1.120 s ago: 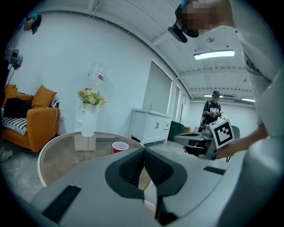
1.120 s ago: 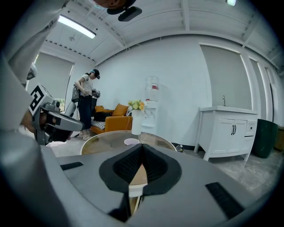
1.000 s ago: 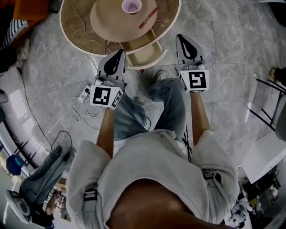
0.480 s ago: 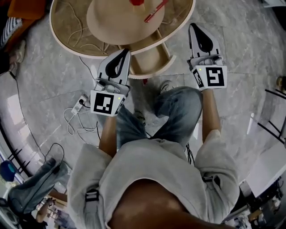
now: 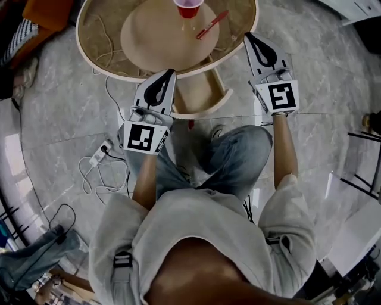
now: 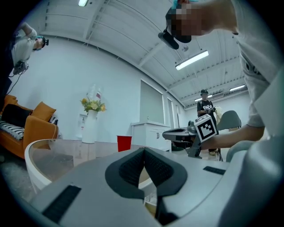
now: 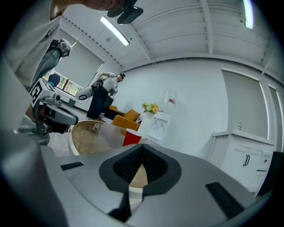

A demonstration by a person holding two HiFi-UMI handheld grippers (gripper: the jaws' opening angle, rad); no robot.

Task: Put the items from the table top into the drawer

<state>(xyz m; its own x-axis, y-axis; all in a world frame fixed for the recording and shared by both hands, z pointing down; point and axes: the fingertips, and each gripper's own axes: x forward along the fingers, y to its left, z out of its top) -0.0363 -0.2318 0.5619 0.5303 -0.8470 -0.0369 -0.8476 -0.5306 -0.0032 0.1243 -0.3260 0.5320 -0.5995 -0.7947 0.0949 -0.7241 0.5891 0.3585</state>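
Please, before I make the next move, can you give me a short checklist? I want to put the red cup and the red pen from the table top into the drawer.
1. Is the drawer pulled open? Ok.
2. Are the red cup and the red pen on the table top and in sight? Ok.
3. Is the left gripper empty? Ok. Are its jaws ready to grasp? Not ok, they are shut.
4. Is the right gripper empty? Ok. Are its jaws ready to grasp? Not ok, they are shut too.
5. Is there room in the drawer? Cannot tell, because the table edge hides its back part.
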